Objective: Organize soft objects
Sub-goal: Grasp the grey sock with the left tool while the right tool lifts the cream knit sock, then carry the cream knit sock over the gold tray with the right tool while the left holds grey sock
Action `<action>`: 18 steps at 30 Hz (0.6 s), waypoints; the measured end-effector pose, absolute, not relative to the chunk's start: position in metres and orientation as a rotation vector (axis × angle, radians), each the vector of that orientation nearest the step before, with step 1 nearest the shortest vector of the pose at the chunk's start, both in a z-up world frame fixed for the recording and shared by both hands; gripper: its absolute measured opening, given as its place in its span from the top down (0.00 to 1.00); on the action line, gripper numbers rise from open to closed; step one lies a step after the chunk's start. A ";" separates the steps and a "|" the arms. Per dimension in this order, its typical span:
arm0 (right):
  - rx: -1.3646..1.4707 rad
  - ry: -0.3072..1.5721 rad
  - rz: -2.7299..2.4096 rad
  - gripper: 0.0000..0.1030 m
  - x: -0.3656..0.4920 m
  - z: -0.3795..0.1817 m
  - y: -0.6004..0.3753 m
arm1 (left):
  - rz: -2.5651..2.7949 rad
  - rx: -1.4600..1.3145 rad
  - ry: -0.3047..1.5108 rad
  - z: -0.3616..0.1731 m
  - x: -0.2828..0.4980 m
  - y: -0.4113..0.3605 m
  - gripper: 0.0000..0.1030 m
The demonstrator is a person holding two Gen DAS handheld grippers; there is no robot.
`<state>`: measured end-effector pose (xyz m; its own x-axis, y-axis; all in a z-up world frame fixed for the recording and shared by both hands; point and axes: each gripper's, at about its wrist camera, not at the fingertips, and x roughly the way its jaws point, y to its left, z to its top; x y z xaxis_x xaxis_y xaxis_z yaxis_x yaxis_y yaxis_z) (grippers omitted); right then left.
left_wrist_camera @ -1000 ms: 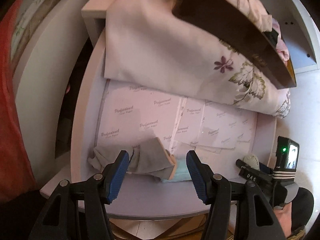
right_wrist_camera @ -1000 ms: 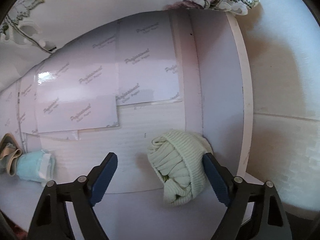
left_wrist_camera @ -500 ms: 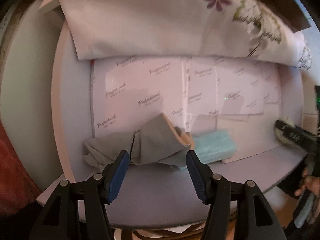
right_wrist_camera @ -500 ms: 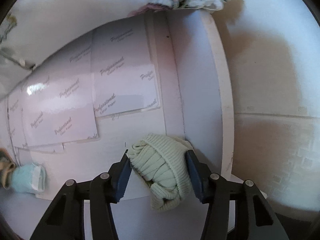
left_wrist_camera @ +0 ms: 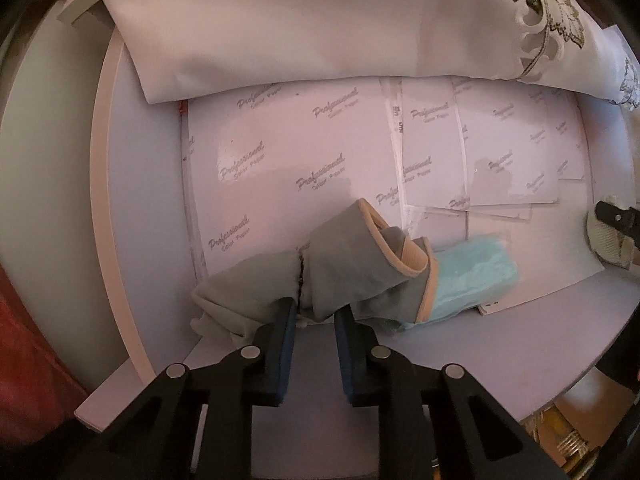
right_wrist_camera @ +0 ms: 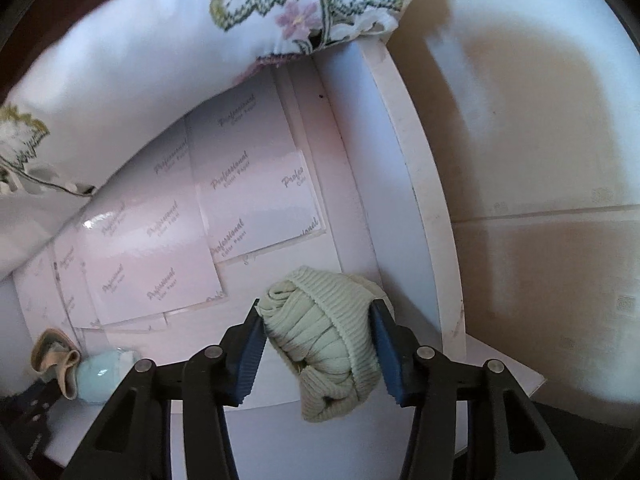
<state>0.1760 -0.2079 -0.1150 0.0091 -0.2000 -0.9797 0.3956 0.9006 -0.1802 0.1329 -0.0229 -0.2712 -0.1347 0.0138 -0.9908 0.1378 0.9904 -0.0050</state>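
my left gripper was wide open a second ago; now its jaws have pinched in on the near edge of the grey sock, lying front-left in the drawer beside a blue roll. my right gripper has likewise closed, clenching the green knit bundle against the right wall. both soft things look gripped, not yet lifted. i judge the next step is carrying them off to sort.

My embroidered cloth runs off the top edge and covers the drawer's back, while my left tongs hide the grey garment's near fold.
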 end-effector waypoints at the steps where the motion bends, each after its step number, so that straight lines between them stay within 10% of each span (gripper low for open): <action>1: 0.166 1.479 -0.470 0.51 0.173 -0.112 -0.201 | -0.106 0.112 1.707 -0.272 0.133 -0.022 0.82; 18: 0.474 1.387 -0.252 0.54 0.166 -0.057 -0.191 | -0.099 0.111 1.706 -0.275 0.133 -0.026 0.82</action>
<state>0.1658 -0.1913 -0.0570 0.1770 0.1036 -0.9788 0.4408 0.8808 0.1729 0.1334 -0.0259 -0.2752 -0.1360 0.0167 -0.9906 0.1307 0.9914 -0.0012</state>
